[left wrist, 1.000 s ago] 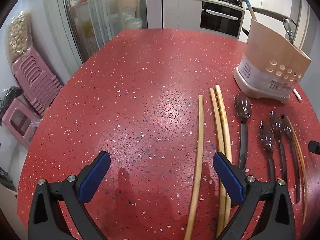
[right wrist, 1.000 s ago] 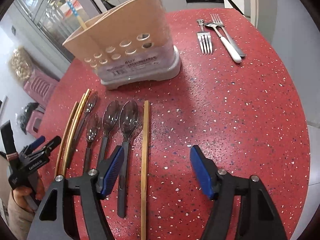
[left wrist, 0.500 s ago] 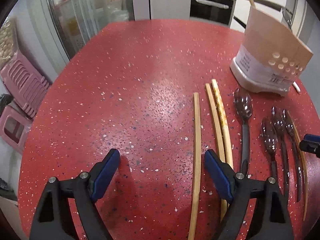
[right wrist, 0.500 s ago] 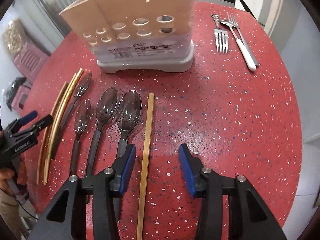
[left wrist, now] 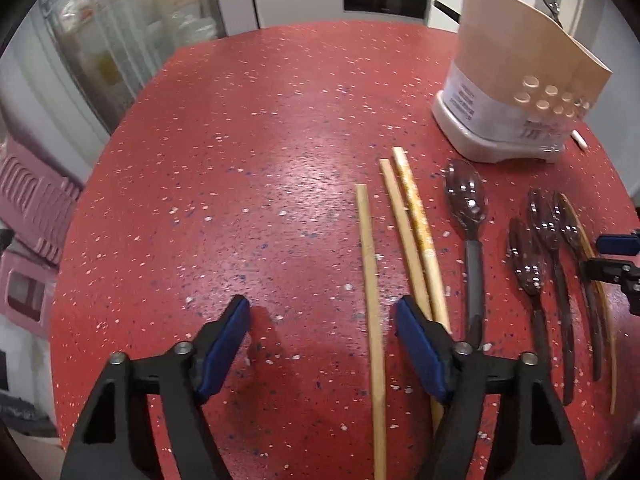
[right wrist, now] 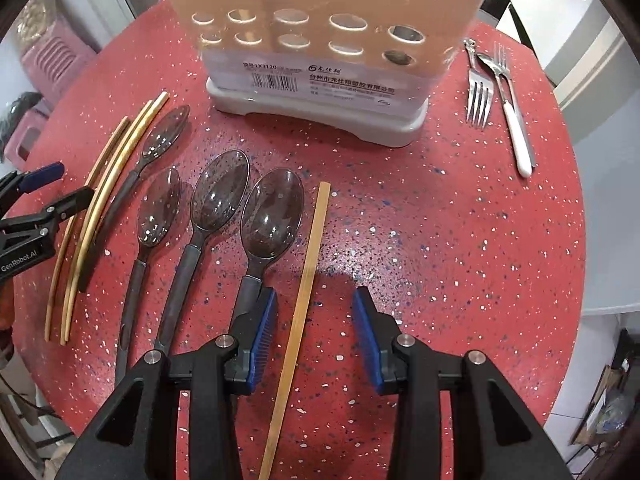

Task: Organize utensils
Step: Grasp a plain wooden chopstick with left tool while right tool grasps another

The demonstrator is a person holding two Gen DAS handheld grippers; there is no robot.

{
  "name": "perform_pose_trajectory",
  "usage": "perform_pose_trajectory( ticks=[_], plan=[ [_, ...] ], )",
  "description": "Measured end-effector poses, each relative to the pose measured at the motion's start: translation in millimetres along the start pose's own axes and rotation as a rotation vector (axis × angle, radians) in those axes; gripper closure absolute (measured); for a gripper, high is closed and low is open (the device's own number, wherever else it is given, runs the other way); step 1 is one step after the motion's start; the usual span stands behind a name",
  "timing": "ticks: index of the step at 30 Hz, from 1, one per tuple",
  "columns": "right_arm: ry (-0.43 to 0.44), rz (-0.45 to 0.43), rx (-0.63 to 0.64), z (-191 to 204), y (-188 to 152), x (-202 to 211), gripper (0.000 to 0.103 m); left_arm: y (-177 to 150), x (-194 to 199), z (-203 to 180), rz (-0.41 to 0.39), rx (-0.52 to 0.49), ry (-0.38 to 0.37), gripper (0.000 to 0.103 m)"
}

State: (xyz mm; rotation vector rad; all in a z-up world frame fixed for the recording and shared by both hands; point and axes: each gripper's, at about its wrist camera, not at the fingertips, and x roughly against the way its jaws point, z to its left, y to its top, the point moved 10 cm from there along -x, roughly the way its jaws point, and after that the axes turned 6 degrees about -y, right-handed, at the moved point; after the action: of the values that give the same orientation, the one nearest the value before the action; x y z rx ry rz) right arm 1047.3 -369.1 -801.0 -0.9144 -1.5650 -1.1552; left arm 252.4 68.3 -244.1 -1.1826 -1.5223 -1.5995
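My right gripper [right wrist: 314,314] is open and low over the red table, its jaws either side of a single wooden chopstick [right wrist: 306,276]. Several dark clear spoons [right wrist: 272,212] lie left of it. A beige utensil holder [right wrist: 320,52] stands behind them. My left gripper [left wrist: 322,322] is open and empty, with a lone chopstick [left wrist: 370,280] just inside its right jaw and a pair of chopsticks [left wrist: 416,232] beyond that jaw. The spoons [left wrist: 468,208] and holder [left wrist: 516,96] show to the right in the left wrist view.
Two forks [right wrist: 480,96] and a white-handled utensil [right wrist: 516,132] lie at the far right of the round red table [right wrist: 460,240]. Pink stools [left wrist: 28,208] stand off the table's left edge. Kitchen cabinets and an oven are behind.
Both grippers have moved forward and lower. The right jaws have narrowed and now straddle the single chopstick. The left jaws have narrowed a little beside the lone chopstick.
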Motion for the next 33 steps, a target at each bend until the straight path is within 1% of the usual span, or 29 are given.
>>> perform_pose_trajectory(
  ticks=[2,5,6,8,9,10,11,12,13,14,16,20,24,28,32,33],
  plan=[
    [-0.003,0.012,0.011,-1.0,1.4,0.3,0.061,4.8,-2.0,-4.9,0.025,-0.009,-0.022,0.016],
    [0.007,0.016,0.036,2.9,7.1,-0.1,0.07,12.2,-4.2,-13.5,0.068,-0.036,-0.042,0.026],
    [0.011,0.018,0.043,5.1,10.4,-1.1,0.078,11.2,-3.8,-18.5,0.077,-0.043,-0.042,0.03],
    [0.011,0.019,0.064,13.3,11.7,-1.2,0.088,14.5,-4.1,-25.3,0.101,-0.069,-0.041,0.035],
    [0.015,0.017,0.071,18.2,10.9,0.5,0.094,16.2,-4.1,-28.7,0.111,-0.08,-0.049,0.043],
    [0.015,0.015,0.077,22.9,9.4,0.7,0.095,17.8,-3.7,-33.7,0.12,-0.088,-0.067,0.05],
    [0.016,0.011,0.078,24.8,9.6,0.9,0.095,16.3,-3.5,-35.4,0.121,-0.094,-0.07,0.054],
    [0.02,0.007,0.077,27.2,8.1,1.2,0.096,17.3,-2.6,-41.0,0.12,-0.109,-0.08,0.064],
    [0.028,0.002,0.072,27.2,7.0,0.7,0.097,18.5,-1.9,-45.6,0.117,-0.118,-0.082,0.071],
    [0.034,-0.003,0.066,26.0,6.6,0.9,0.097,17.5,-1.4,-50.2,0.111,-0.121,-0.074,0.073],
    [0.052,-0.016,0.053,22.0,3.2,2.5,0.097,16.8,0.3,-55.5,0.083,-0.12,-0.06,0.073],
    [0.106,-0.039,0.018,11.0,-8.3,6.4,0.097,6.8,8.7,-57.6,0.037,-0.075,-0.064,0.073],
    [0.162,-0.073,-0.021,3.2,-12.5,8.9,0.097,-4.8,23.3,-56.4,-0.032,-0.025,-0.053,0.073],
    [0.206,-0.141,-0.056,-7.8,-15.3,18.9,0.097,-15.9,48.3,-55.0,-0.116,0.009,-0.059,0.073],
    [0.245,-0.228,-0.089,-15.1,-20.7,34.2,0.097,-12.2,80.2,-63.5,-0.215,0.046,-0.083,0.073],
    [0.257,-0.245,-0.097,-16.9,-23.1,38.6,0.097,-6.7,82.7,-65.7,-0.229,0.05,-0.085,0.073]
  ],
)
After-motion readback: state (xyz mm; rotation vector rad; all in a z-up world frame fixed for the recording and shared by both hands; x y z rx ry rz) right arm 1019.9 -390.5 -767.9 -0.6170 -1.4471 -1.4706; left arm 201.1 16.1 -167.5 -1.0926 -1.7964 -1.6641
